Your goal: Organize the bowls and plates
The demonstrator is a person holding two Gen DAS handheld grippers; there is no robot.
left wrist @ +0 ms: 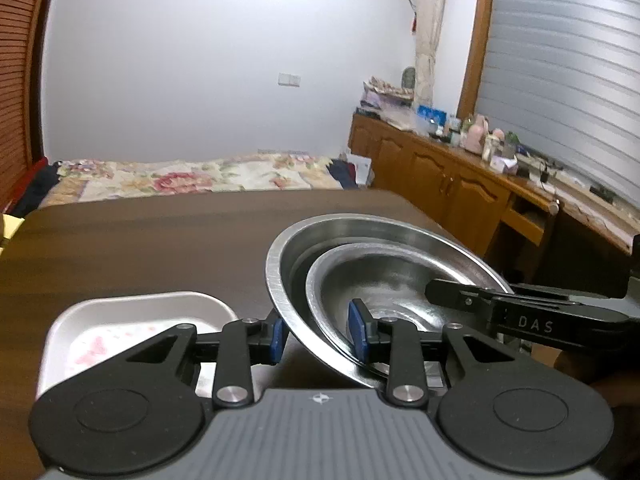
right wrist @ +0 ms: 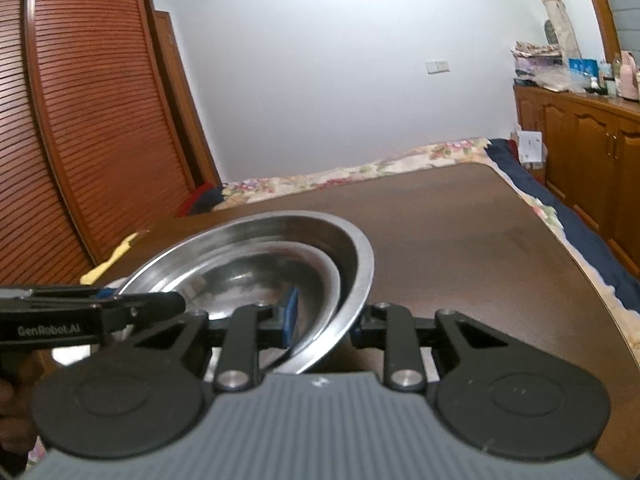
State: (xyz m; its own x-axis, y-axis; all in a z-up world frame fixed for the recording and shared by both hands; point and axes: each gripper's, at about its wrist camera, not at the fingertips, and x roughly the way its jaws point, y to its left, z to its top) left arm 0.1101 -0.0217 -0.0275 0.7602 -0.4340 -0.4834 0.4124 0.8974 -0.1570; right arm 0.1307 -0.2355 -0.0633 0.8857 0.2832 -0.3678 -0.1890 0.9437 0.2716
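Two steel bowls, the small bowl [left wrist: 384, 280] nested in the big bowl [left wrist: 292, 240], hang tilted over the table [left wrist: 140, 240], beside a white tray [left wrist: 132, 308]. The left gripper [left wrist: 320, 334] pinches the near rims of both bowls. The right gripper [right wrist: 324, 316] pinches the opposite rims.

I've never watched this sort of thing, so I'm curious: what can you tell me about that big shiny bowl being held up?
The big bowl looks like polished steel, round, with a wide flat rim. A smaller steel bowl sits nested inside it, off-centre. It is tilted over the dark wooden table, with the left tool clamped on one side of its rim and the right tool clamped on the opposite side. A white dish lies beside it.
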